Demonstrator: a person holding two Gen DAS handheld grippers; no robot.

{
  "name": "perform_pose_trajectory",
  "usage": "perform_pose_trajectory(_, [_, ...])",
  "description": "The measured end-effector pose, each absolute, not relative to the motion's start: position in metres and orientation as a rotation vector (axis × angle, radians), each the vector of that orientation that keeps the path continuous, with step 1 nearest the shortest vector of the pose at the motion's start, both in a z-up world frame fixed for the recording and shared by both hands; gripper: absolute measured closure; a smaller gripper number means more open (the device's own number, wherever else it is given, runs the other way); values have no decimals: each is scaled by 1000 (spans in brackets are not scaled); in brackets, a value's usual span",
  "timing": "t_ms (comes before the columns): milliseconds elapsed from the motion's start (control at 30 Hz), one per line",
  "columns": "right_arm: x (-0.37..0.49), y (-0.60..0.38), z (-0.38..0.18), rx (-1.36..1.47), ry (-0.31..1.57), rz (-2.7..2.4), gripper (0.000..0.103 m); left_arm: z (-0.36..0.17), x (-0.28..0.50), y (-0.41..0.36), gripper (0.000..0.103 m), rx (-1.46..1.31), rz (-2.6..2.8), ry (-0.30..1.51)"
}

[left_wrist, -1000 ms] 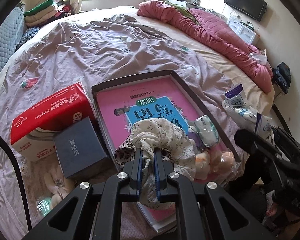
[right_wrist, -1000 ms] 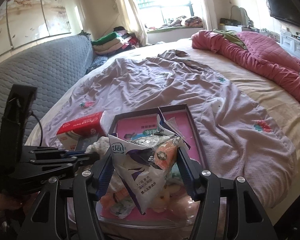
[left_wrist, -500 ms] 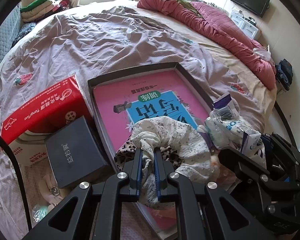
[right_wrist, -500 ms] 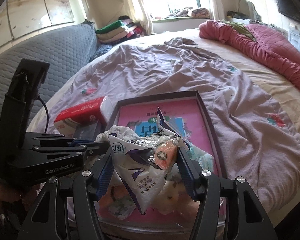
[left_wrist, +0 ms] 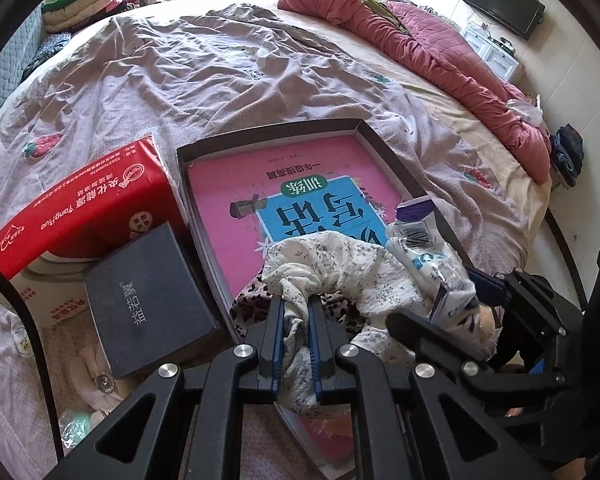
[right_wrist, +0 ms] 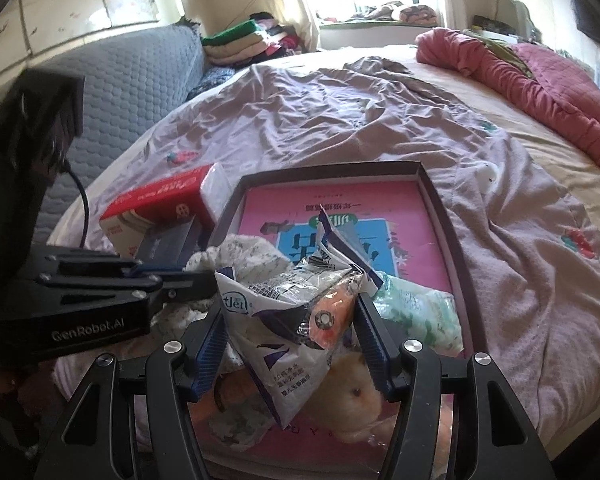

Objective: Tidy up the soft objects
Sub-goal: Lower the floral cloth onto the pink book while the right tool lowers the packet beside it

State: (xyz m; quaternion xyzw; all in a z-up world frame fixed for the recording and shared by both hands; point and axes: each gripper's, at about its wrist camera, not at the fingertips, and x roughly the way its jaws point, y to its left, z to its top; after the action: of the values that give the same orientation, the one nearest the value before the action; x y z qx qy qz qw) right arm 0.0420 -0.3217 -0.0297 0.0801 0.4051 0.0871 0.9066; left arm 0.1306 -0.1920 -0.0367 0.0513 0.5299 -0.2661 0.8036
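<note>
Left wrist view: the left gripper point(left_wrist: 296, 304) at lower centre pinches one floral cloth point(left_wrist: 340, 268), bunched over the near end of one dark tray point(left_wrist: 364, 128) holding one pink book point(left_wrist: 268, 184). At left sit one red tissue pack point(left_wrist: 84, 204) and one dark box point(left_wrist: 148, 300).

Right wrist view: the right gripper point(right_wrist: 290, 312) clamps one crinkled plastic packet point(right_wrist: 284, 320) at lower centre, above one plush toy point(right_wrist: 356, 396) in the tray.

Each camera sits just behind its own claw, looking forward and down along the fingers at close range. Both face across the bed point(left_wrist: 228, 60) toward the window, sharing the dark tray point(left_wrist: 384, 144) point(right_wrist: 440, 200) just ahead, and each catches the other claw beside it.
</note>
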Motion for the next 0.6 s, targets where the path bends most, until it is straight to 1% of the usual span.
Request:
perform_pose_trajectory(433, [44, -315, -47, 165, 864, 177, 40, -44, 133, -194, 92, 115, -558, 1158])
perform_pose_trajectory(600, [42, -315, -46, 166, 859, 182, 38, -46, 133, -195, 92, 119, -557, 1161])
